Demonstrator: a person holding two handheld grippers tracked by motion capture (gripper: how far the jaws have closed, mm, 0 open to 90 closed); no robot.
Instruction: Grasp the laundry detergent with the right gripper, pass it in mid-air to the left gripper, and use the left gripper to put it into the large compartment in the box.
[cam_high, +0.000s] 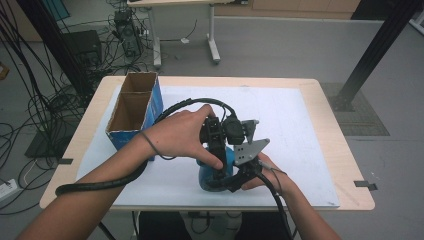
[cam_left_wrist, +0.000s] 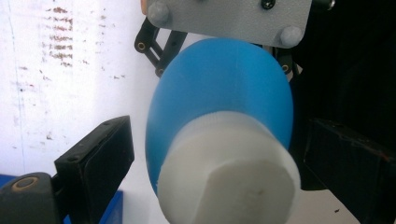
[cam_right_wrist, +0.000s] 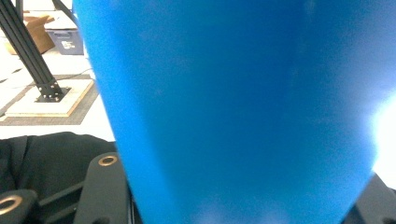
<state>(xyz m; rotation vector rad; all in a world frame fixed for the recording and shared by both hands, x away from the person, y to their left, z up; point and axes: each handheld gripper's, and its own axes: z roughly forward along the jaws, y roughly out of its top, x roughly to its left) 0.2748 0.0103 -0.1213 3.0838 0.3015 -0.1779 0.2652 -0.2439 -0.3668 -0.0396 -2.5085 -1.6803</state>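
Observation:
A blue bottle (cam_high: 206, 176) with a white cap (cam_left_wrist: 229, 175) is held near the front edge of the white mat (cam_high: 295, 130). My left gripper (cam_high: 220, 167) comes down on it from above, held in the person's left hand. Its jaws stand open on either side of the cap, with a gap on each side. My right gripper (cam_high: 234, 181) reaches in from the lower right, its grey plate (cam_high: 250, 148) on top. In the right gripper view the bottle's blue body (cam_right_wrist: 233, 93) sits between the jaws of the right gripper (cam_right_wrist: 238, 198), which are shut on it.
An open blue cardboard box (cam_high: 135, 107) with two compartments stands at the mat's back left. The wooden table (cam_high: 345, 150) ends just beyond the mat. Cables cover the floor at left, and a black frame post (cam_high: 375, 50) rises at the back right.

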